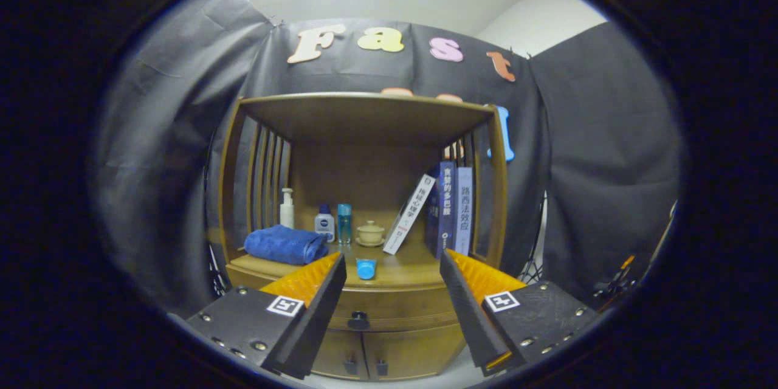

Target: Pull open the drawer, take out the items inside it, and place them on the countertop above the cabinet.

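In your gripper view, the gripper (392, 267) sits back from a wooden cabinet (364, 206), with its jaws released and spread wide, holding nothing. Between the two fingers you look straight at the drawer (389, 310), which is shut, its front flush under the surface (401, 270); its dark round knob (358, 320) lies in the gap between the fingers, closer to your left finger and apart from both. Below the drawer are two cabinet doors (377, 352), closed, each with a small dark handle near the middle seam. On the surface above the drawer, just ahead of the finger tips, a small blue tube (365, 268) lies near the front edge. Behind it and toward the left rests a folded blue towel (284, 245), just beyond your left finger. Along the back stand a white pump bottle (287, 208), a white bottle with a blue cap (325, 222), and a slim clear blue bottle (344, 223), side by side and upright. Just beside them is a small beige lidded cup (370, 233) on a saucer. To the right, a white book (409, 214) leans tilted against two upright books (453, 209) that stand by the slatted side of the cabinet. A flat wooden top shelf (364, 112) spans the cabinet overhead. Whatever is in the drawer is hidden from you while it is closed.
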Tool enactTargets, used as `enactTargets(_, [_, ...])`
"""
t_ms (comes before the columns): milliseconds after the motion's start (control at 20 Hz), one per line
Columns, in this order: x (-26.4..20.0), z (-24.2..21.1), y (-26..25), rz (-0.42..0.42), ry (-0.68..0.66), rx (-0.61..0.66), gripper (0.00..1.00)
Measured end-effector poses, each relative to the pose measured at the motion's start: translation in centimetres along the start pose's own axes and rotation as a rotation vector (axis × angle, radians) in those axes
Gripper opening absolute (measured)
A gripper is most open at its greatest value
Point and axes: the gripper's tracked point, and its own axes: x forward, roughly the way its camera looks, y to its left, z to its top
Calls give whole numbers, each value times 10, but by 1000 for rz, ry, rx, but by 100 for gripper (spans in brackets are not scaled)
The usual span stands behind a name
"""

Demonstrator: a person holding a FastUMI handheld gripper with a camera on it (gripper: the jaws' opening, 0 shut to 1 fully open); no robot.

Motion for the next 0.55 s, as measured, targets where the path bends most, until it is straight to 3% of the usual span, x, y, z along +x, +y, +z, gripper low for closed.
enactTargets(200, [-29, 17, -11, 50, -63, -2, 89])
enactTargets(250, [-34, 15, -20, 48, -67, 8, 85])
enactTargets(550, [-51, -2, -80, -21, -41, 17, 85])
